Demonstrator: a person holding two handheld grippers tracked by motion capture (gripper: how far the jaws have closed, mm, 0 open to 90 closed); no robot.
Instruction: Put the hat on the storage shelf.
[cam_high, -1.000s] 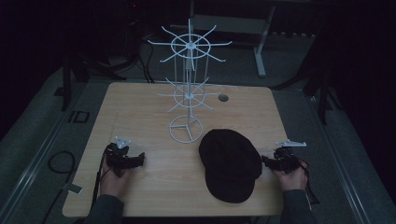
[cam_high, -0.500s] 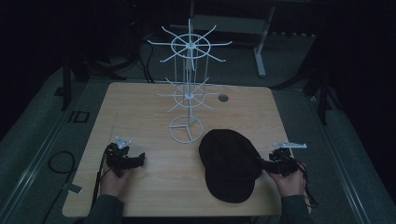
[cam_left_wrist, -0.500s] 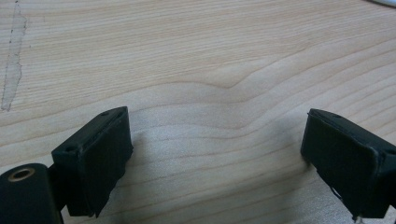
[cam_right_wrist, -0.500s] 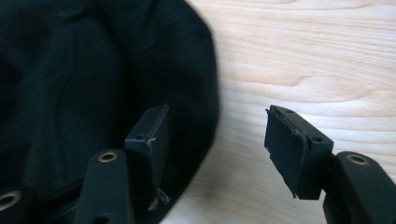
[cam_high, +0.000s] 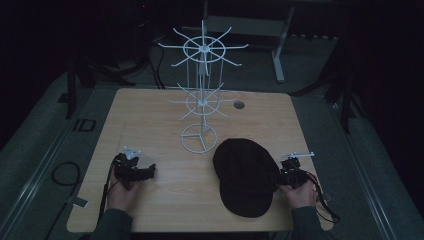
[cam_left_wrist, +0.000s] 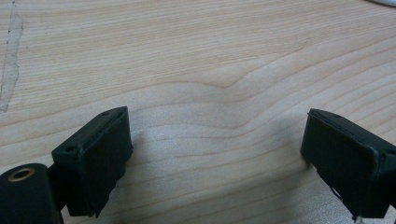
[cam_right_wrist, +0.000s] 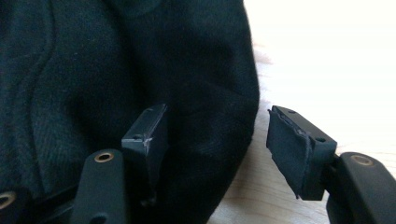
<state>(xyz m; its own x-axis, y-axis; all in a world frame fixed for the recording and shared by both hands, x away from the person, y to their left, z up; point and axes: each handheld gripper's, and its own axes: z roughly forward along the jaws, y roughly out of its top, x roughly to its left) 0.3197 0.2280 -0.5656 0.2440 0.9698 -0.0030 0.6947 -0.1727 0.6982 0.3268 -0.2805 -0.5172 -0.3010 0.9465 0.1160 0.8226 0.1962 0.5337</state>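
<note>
Cap (cam_high: 246, 175) lies flat on the near right of the table (cam_high: 150, 115), its long axis running near to far. Right gripper (cam_high: 289, 175), just opened wide, straddles its right edge unpinched; left gripper (cam_high: 146, 172) rests open, well apart. Rack (cam_high: 202, 90) stands farther back.

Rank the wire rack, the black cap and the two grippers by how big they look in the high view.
1. Wire rack, the tallest and widest.
2. Black cap, a broad dark patch on the table.
3. Left gripper and right gripper: they look alike, so I won't rank one above the other.
</note>
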